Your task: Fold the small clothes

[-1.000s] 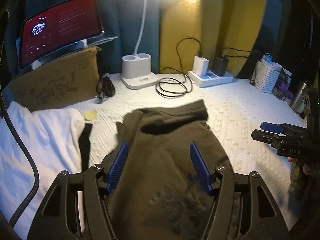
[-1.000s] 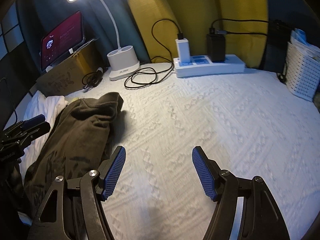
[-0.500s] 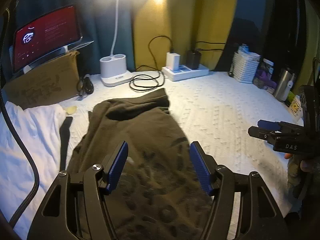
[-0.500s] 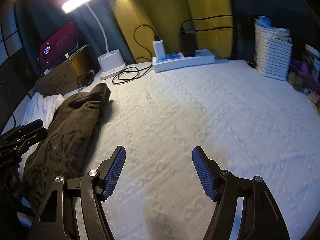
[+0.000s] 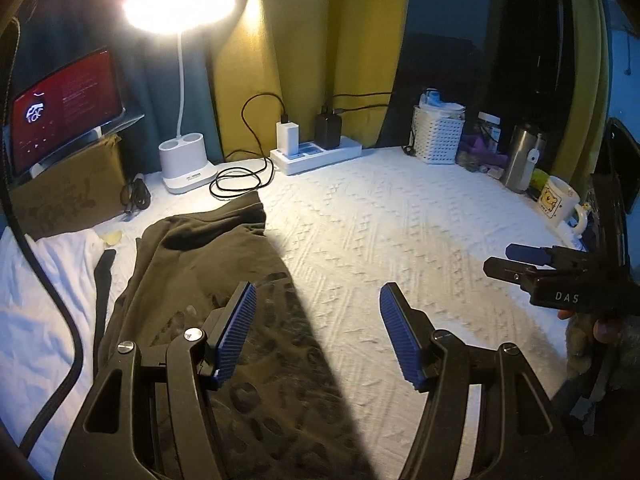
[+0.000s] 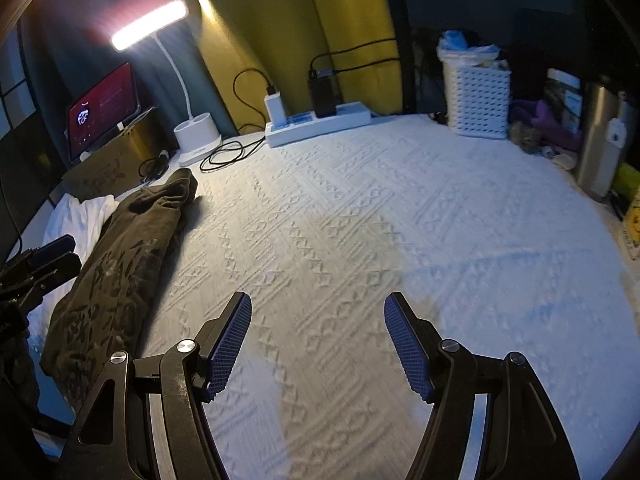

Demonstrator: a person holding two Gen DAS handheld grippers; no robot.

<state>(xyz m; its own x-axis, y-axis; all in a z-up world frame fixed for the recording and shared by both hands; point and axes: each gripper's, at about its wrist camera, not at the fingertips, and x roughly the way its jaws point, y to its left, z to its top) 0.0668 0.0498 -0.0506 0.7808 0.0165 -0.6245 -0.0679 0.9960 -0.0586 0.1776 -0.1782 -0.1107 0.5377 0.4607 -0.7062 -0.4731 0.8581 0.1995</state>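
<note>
A dark olive printed garment (image 5: 208, 280) lies folded lengthwise on the white textured bedspread (image 5: 400, 232), at the left; it also shows in the right wrist view (image 6: 132, 256). My left gripper (image 5: 318, 336) is open and empty, held above the garment's right edge. My right gripper (image 6: 318, 344) is open and empty over bare bedspread (image 6: 360, 220), well to the right of the garment. The right gripper shows side-on in the left wrist view (image 5: 532, 260). The left gripper shows at the left edge of the right wrist view (image 6: 44, 256).
A white garment (image 5: 44, 300) lies left of the olive one. At the back stand a lit desk lamp (image 5: 186, 160), a tablet (image 5: 64, 104) on a cardboard box, a power strip (image 5: 316, 152) with cables, a white basket (image 5: 438, 136), a steel flask (image 5: 522, 156) and a mug (image 5: 558, 200).
Both grippers have risen and pulled back, so more of the bed shows. The left gripper has swung right, off the garment's middle. The garment lies still; both grippers stay open.
</note>
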